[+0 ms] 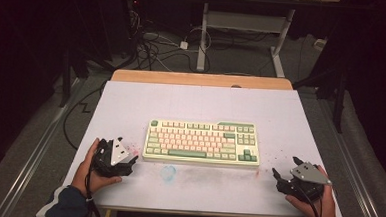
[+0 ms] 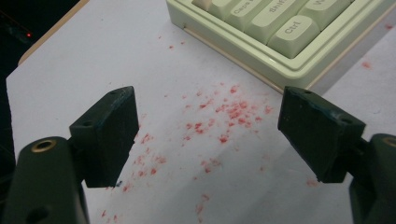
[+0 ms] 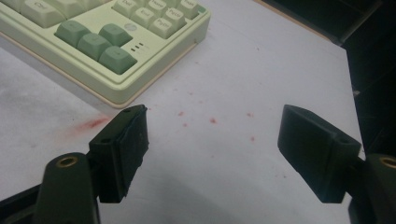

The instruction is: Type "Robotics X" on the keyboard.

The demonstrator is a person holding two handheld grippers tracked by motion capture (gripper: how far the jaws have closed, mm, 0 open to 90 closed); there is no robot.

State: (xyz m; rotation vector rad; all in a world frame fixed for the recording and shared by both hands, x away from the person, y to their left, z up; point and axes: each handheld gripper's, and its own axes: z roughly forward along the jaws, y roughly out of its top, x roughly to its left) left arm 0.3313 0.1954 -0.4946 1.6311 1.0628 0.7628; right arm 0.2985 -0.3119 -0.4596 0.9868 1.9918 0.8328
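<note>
A pale green keyboard (image 1: 202, 141) with pink and green keys lies in the middle of the white table top. My left gripper (image 1: 131, 158) rests on the table just off the keyboard's front left corner (image 2: 299, 70), held by a hand. Its jaws stand wide apart over red-speckled table (image 2: 210, 135), with nothing between them. My right gripper (image 1: 285, 168) sits off the keyboard's front right corner (image 3: 126, 88), also in a hand. Its jaws are spread wide over bare table (image 3: 212, 140) and hold nothing.
The white table top (image 1: 201, 104) has red specks near both keyboard corners and a faint blue smudge (image 1: 168, 172) in front of the keyboard. A wooden edge (image 1: 202, 79) runs along the far side. Beyond it are cables (image 1: 154, 46) and a desk frame (image 1: 245, 36) on the floor.
</note>
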